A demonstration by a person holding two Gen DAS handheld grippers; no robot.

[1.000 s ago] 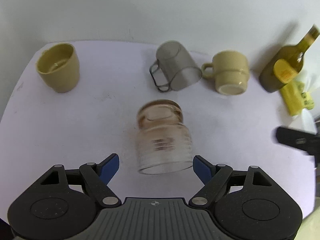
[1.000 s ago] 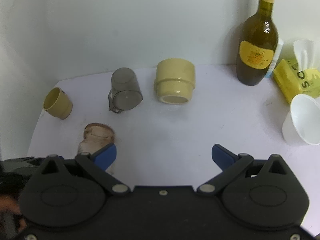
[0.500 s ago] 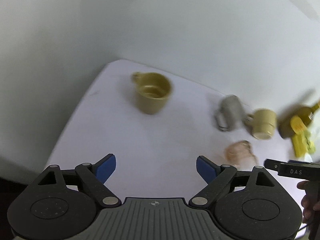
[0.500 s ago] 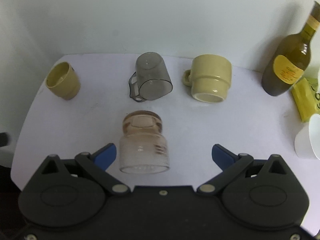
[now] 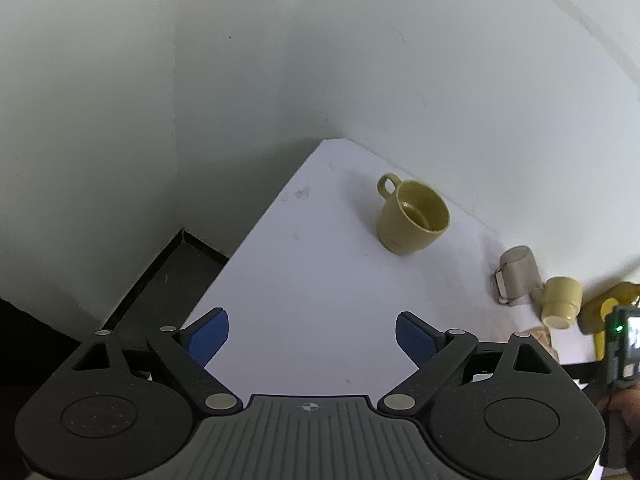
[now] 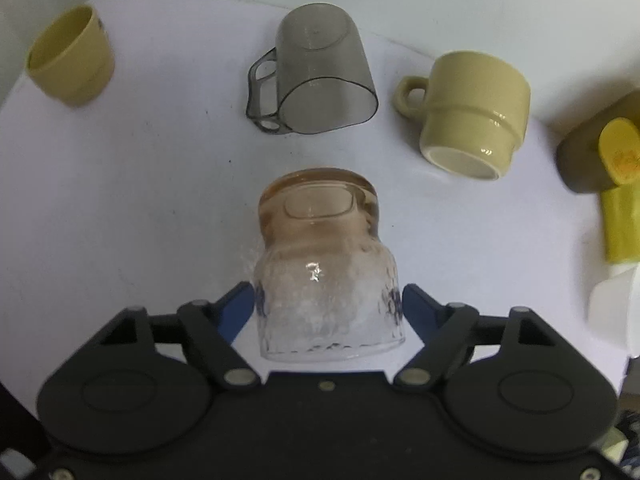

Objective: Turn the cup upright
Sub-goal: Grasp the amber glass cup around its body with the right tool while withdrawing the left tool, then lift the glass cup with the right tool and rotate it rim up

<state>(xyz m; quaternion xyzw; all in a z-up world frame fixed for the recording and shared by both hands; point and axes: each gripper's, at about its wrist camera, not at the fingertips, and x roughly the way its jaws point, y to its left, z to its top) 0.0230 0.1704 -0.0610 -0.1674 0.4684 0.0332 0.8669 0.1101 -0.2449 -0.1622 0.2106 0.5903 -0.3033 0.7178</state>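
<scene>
Glass cup [image 6: 324, 264], amber-bottomed, mouth-down on white surface [image 6: 160, 200], between pads of our right tongs [image 6: 326, 304]; jaws close beside its walls, contact we cannot tell. Our left tongs [image 5: 312, 334] released, spread wide, holding nothing, over surface edge. Yellow mug [image 5: 412, 218] upright beyond them.

Both views: even, soft indoor light, moderately bright, no harsh shadows. Strong fisheye curvature; dark vignette at the frame corners. Left wrist view: table [image 5: 320, 280] edge bends; mugs at far right small and compressed; right edge slightly smeared. Right wrist view: one small specular glint on the glass cup [image 6: 316, 272]; faint shadows under the mugs; bottle [image 6: 580, 160] and yellow pack [image 6: 622, 224] at right edge blurred.
</scene>
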